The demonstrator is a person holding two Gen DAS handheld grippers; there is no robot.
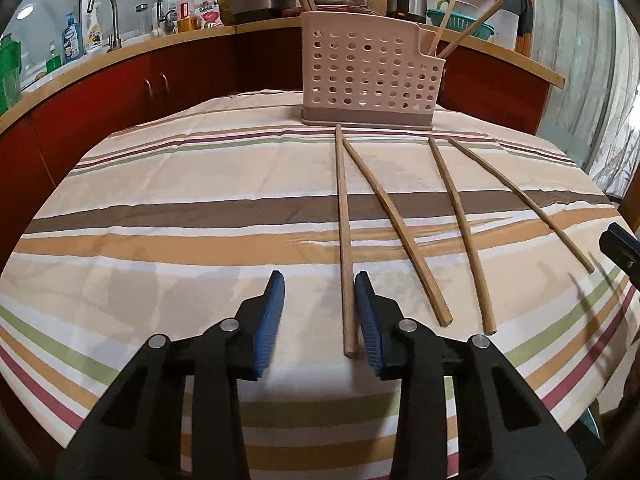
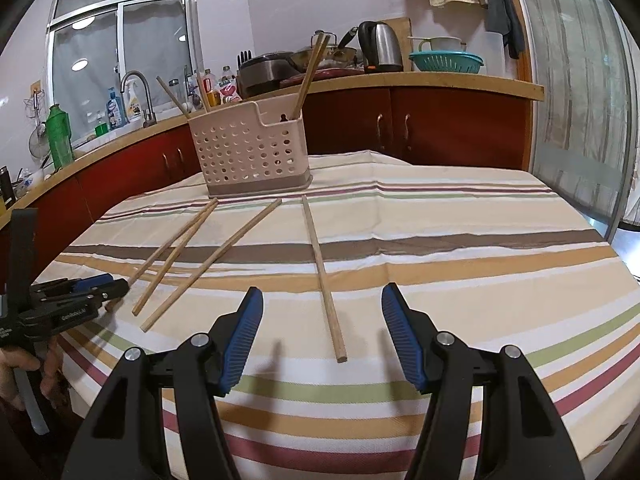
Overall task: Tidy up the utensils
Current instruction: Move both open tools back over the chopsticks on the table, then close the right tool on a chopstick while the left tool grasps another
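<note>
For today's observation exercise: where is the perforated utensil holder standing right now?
In both wrist views the utensil holder stands upright at the far edge of the striped tablecloth, in front of the red cabinets, just beyond the tips of the four loose chopsticks.

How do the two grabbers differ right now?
The left gripper has its jaws set narrow, with a chopstick lying between them beside the right-hand pad; the right gripper stands much wider, its chopstick lying loose in the gap. Both have blue ribbed pads and point at the striped tablecloth.

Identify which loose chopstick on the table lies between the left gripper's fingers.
The leftmost chopstick: its near end sits between the left gripper fingers; the other three lie further right.
</note>
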